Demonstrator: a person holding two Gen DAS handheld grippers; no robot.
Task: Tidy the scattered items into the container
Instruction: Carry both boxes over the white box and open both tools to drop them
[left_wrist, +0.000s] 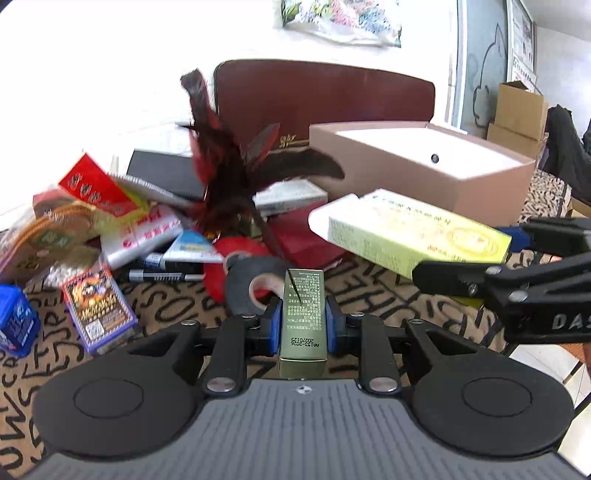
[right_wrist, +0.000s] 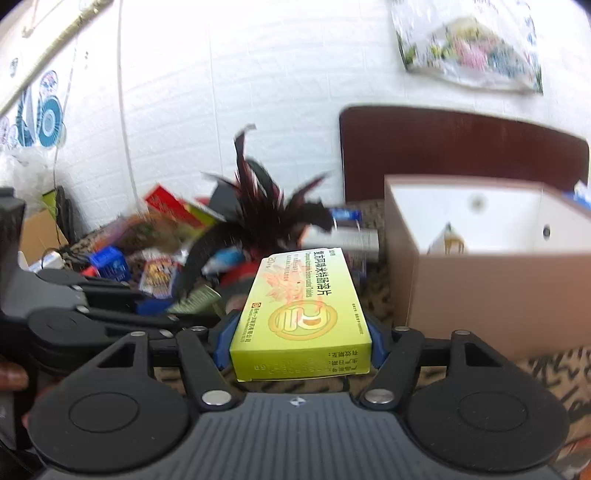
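Your left gripper (left_wrist: 303, 325) is pinching a slim gold box (left_wrist: 303, 314) between its blue pads (left_wrist: 275, 325), box standing on end, printed text facing the camera. Your right gripper (right_wrist: 301, 339) is clamped on a flat yellow-green medicine box (right_wrist: 303, 310), held level with its long side pointing forward, lifted off the tablecloth. The left view shows that same medicine box (left_wrist: 410, 232) and the right gripper (left_wrist: 517, 258) coming in from the right, just in front of the container.

The container (right_wrist: 480, 288) is an open brown cardboard box with white inside, right of and just past the medicine box in the right view; a small item lies inside near its left wall, too blurred to name. In the left view the container (left_wrist: 413, 173) sits at the back right, near the medicine box.

Beyond your left gripper: a roll of black tape (left_wrist: 255, 280) touching something red, a dark red feather toy (left_wrist: 221, 162) sticking up in the middle of the pile, two markers (left_wrist: 162, 275) lying flat, a deck of cards (left_wrist: 99, 310) to the left, a blue box (left_wrist: 16, 317) at far left. More packets and boxes are heaped behind, blurred. All sits on a tablecloth (left_wrist: 369, 291) printed with black letters. A dark red chair back (left_wrist: 321, 96) stands behind the table against a white wall.
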